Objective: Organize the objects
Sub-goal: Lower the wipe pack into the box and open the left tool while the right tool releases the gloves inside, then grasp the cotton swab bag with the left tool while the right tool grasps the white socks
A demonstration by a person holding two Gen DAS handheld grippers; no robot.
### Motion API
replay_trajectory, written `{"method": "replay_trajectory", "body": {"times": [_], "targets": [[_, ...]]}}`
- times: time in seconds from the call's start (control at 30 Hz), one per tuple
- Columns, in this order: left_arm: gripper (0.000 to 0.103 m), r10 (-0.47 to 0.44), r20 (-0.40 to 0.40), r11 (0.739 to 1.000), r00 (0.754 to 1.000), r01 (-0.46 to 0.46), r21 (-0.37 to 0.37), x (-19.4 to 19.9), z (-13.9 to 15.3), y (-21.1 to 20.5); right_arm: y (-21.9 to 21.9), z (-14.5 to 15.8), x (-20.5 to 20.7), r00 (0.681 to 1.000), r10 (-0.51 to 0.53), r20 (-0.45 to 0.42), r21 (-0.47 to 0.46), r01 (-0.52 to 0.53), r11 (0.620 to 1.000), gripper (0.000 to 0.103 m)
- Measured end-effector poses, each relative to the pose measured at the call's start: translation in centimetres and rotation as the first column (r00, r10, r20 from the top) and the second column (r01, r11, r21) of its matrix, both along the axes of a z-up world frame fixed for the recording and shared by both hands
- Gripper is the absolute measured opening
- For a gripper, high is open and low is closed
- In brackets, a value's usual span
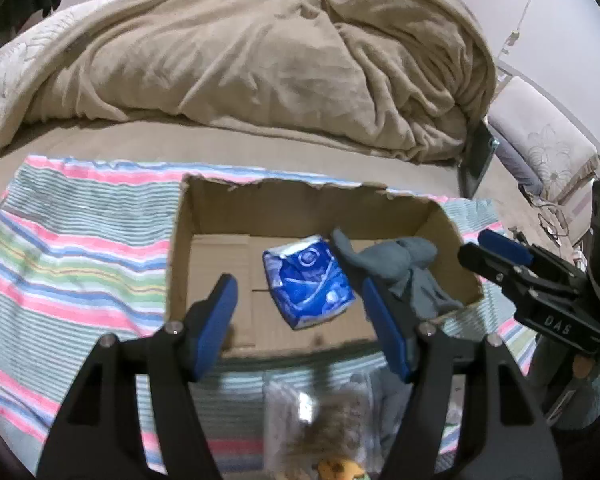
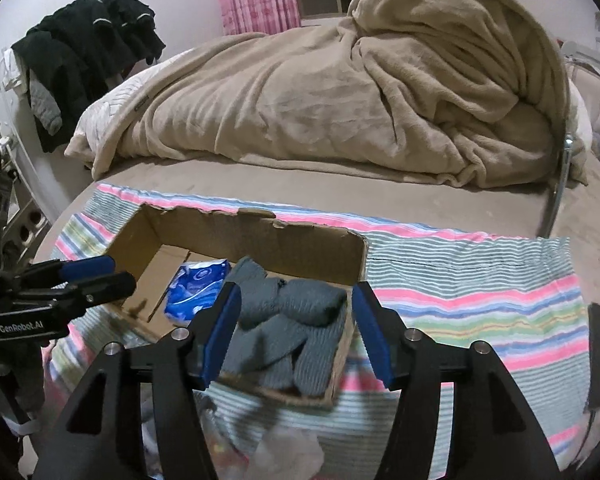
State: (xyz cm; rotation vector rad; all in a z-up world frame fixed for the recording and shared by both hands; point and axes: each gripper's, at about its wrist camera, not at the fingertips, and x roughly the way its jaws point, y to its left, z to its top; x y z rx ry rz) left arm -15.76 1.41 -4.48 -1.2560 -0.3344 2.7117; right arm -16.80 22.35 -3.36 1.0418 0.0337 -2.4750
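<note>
Where "GenRobot.AI" shows: left tool (image 2: 88,276).

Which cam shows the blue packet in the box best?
Left wrist: the blue packet lies whole and unobstructed on the cardboard box floor. Right wrist shows only part of it, cut off by a tool finger and the grey socks.

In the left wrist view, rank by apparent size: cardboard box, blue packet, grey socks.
1. cardboard box
2. and 3. blue packet and grey socks look alike in size; the gripper finger partly hides the socks, so no ranking.
</note>
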Motion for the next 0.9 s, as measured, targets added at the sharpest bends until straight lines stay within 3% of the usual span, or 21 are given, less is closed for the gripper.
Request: {"method": "replay_trajectory", "body": {"times": [0.3, 0.67, 0.73, 0.9], "targets": [[0.068, -0.003, -0.024, 1.0, 1.0, 0.003, -0.006, 3.9, 1.6, 0.0, 0.8, 2.1, 3.8, 1.0, -0.013, -0.019, -0.012, 0.013, 1.0, 0.062], [0.068, -0.002, -0.027, 1.0, 1.0, 0.002, -0.013, 7.4, 1.5, 0.1, 2.0, 2.9, 6.9, 0.999, -0.03, -0.019, -0.012, 0.03, 0.999, 0.062], [0.069, 0.005, -0.014, 1.0, 1.0, -0.005, -0.008, 7.8, 1.1, 0.0, 2.0, 2.7, 7.2, 0.999, -0.029, -0.016, -0.009, 0.029, 1.0, 0.072], [0.069, 0.012, 0.007, 1.0, 1.0, -0.012, -0.011, 8.6, 0.2, -0.2, 2.2, 2.1, 8.0, 1.0, -0.022, -0.003, -0.004, 0.022, 1.0, 0.073]]}}
